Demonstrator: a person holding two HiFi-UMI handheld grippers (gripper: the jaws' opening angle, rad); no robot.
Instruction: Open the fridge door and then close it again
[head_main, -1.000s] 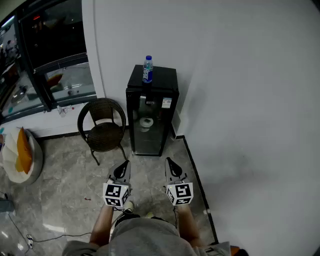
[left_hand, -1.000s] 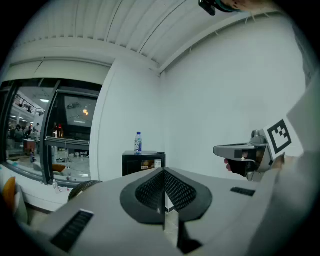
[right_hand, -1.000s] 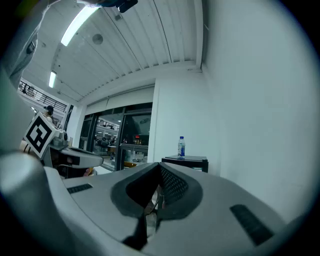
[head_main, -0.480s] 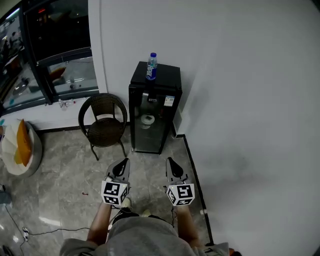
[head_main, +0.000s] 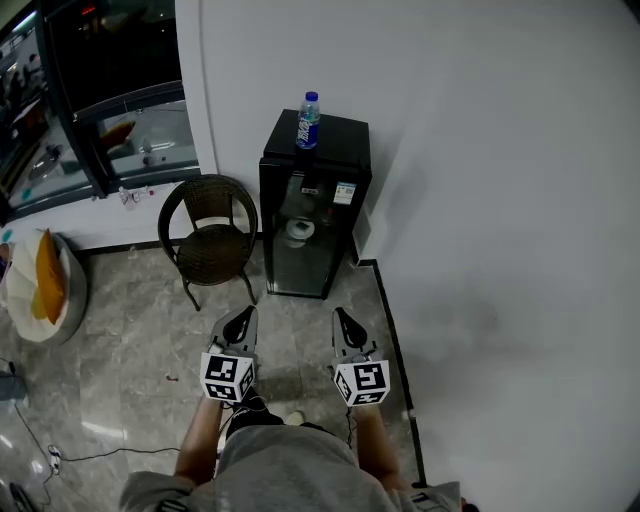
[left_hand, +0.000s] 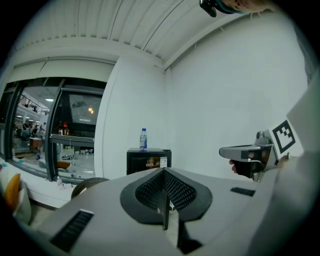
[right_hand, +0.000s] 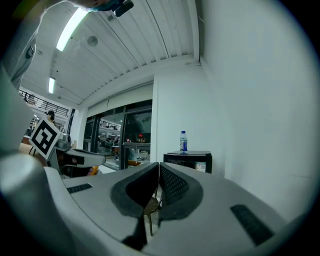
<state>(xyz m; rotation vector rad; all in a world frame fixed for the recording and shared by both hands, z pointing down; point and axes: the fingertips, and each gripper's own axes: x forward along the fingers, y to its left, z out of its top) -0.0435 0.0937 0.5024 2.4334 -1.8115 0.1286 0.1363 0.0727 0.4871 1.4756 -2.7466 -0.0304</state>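
Note:
A small black fridge (head_main: 312, 215) with a glass door stands against the white wall, door closed; it also shows far ahead in the left gripper view (left_hand: 148, 161) and the right gripper view (right_hand: 189, 160). A water bottle (head_main: 308, 120) stands on top of it. My left gripper (head_main: 241, 320) and right gripper (head_main: 343, 322) are held side by side well short of the fridge, both pointing towards it. Both are shut with nothing between the jaws, as the left gripper (left_hand: 164, 172) and right gripper (right_hand: 158, 166) show close up.
A dark wicker chair (head_main: 210, 240) stands just left of the fridge. Glass windows with a sill (head_main: 90, 120) run along the left. A white bag with an orange item (head_main: 42, 285) lies on the floor at far left. A cable (head_main: 60, 455) trails across the tiles.
The fridge and chair have shifted slightly right and nearer in the head view as the person steps forward. Both grippers stay shut, side by side.

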